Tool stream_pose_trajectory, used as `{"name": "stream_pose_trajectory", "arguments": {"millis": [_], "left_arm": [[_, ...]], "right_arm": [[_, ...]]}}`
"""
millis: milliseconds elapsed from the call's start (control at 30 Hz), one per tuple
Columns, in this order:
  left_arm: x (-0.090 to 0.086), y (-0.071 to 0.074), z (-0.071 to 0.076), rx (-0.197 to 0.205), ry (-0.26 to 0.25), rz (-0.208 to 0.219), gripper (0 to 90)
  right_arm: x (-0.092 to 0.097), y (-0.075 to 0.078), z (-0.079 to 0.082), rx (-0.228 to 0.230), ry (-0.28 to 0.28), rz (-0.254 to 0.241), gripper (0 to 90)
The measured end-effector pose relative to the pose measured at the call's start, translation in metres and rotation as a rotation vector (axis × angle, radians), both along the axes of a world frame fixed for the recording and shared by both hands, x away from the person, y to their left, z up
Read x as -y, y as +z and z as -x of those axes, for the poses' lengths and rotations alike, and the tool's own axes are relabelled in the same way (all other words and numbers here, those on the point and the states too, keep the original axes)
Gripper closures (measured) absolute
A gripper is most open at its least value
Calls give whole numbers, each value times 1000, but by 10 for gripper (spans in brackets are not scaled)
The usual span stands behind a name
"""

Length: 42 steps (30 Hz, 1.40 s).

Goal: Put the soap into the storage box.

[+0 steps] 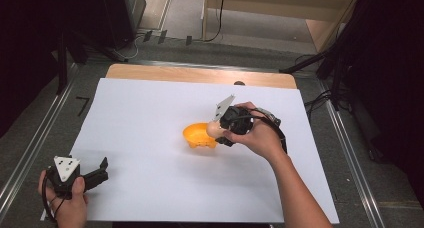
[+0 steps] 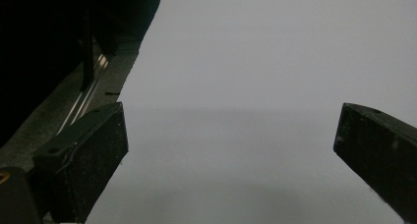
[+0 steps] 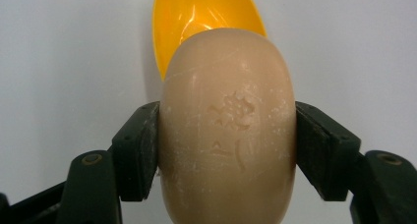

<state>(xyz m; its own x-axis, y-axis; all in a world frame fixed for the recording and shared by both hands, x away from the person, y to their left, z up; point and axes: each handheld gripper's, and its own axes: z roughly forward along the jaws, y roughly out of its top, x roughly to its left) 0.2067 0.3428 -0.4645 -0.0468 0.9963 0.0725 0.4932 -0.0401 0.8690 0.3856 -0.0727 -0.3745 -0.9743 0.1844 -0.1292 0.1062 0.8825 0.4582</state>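
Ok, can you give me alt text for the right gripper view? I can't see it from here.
A beige bar of soap with a stamped mark is clamped between the right gripper's two black fingers. Behind it lies an orange dish on a white sheet.

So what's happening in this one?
A person works at a table covered with a white sheet. The right gripper is shut on a beige bar of soap, holding it just over an orange dish. The left gripper rests open at the sheet's near left corner, holding nothing.
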Motion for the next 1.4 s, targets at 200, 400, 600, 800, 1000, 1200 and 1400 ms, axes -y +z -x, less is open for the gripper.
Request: {"name": "stream_pose_trajectory", "arguments": {"millis": [200, 400, 600, 800, 1000, 1200, 1400], "left_arm": [[0, 0, 0, 1, -2, 3, 4], [0, 0, 0, -3, -1, 3, 4], [-1, 0, 0, -1, -5, 6, 4], [-1, 0, -1, -3, -7, 7, 4], [-1, 0, -1, -4, -7, 9, 4], [-2, 0, -1, -8, -13, 11, 4], [-2, 0, -1, -15, -17, 11, 4]], "right_arm": [[-11, -2, -3, 4, 36, 18, 331], [-24, -3, -9, -3, 69, 30, 331], [-32, -5, -12, -19, 84, 32, 331], [-40, -10, -15, -34, 102, 41, 330], [-46, -11, -19, -50, 111, 58, 330], [-49, -13, -20, -63, 114, 58, 330], [-49, -18, -23, -77, 107, 81, 327]]}}
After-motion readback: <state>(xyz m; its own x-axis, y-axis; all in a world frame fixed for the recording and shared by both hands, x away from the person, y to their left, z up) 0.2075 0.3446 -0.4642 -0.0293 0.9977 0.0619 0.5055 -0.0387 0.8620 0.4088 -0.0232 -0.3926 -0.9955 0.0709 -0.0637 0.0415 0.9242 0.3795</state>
